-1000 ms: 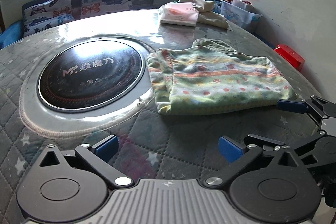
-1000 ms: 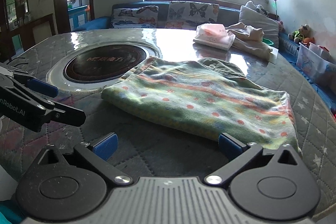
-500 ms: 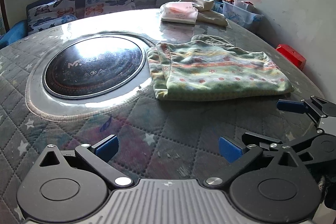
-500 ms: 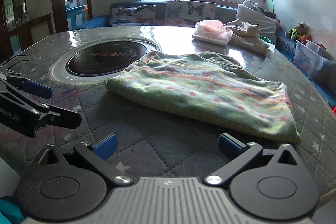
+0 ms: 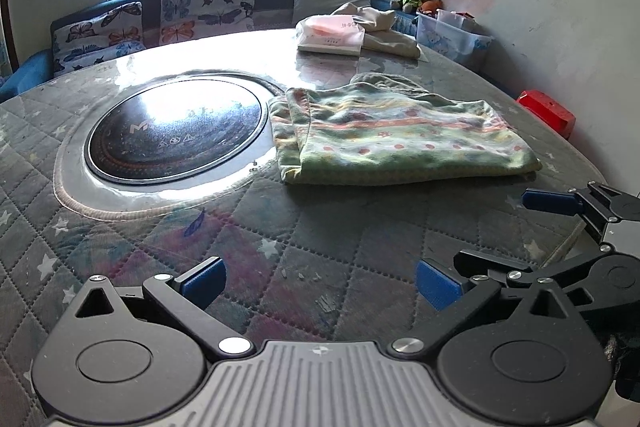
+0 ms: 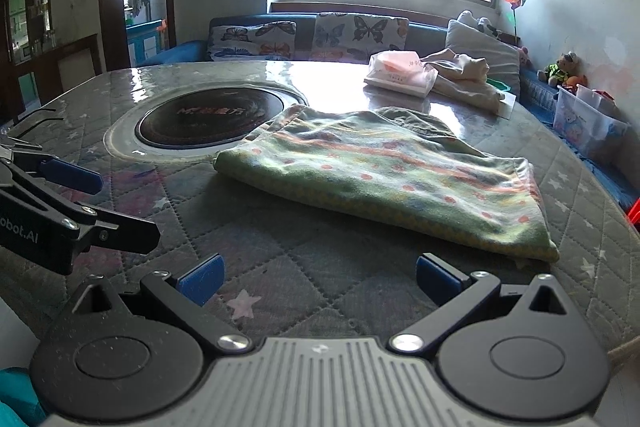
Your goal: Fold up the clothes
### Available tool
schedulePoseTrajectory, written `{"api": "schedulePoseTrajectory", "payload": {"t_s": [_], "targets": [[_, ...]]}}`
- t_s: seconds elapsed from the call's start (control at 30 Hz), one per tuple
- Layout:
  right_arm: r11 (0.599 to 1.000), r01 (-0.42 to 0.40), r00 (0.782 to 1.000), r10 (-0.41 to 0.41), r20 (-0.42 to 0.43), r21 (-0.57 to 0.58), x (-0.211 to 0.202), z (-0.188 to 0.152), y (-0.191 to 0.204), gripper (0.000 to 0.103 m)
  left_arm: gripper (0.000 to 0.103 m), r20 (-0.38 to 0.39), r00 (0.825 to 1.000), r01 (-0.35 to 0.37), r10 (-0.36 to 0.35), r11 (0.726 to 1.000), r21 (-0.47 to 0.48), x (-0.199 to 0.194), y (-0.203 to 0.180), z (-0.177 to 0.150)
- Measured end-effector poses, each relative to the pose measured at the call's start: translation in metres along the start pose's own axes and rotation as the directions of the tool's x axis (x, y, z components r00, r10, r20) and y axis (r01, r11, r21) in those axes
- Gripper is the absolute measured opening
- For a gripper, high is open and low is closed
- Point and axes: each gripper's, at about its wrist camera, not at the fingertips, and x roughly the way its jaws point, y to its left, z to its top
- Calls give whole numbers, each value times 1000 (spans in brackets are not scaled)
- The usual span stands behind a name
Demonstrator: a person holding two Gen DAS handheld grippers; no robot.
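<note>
I see the green patterned garment (image 5: 400,139) lying folded on the quilted table (image 5: 304,243), just right of the black round hob (image 5: 176,135). Left gripper (image 5: 320,281) and right gripper (image 6: 318,279) both spread wide, holding nothing (each near the table's front edge, clear of the cloth).

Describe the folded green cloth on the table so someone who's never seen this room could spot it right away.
Start at the round black induction cooktop set into the quilted table. Just to its right lies the folded green garment, flat, its left edge beside the cooktop's rim. Unlike the crumpled beige cloth and the pink tissue pack farther back, it is neatly folded, with orange stripes and red dots.
</note>
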Motion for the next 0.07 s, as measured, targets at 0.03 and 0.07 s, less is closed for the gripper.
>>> {"api": "schedulePoseTrajectory", "payload": {"t_s": [0.03,0.07], "targets": [[1000,-1,1000,1,4,-2,-1,0,0,103,103,1,1000,-2,2,1000,-1,-1,-1,-1],[1000,-2,1000,2,6,-4,-2,0,1,103,103,2,1000,-6,6,1000,-2,-1,-1,-1]]}}
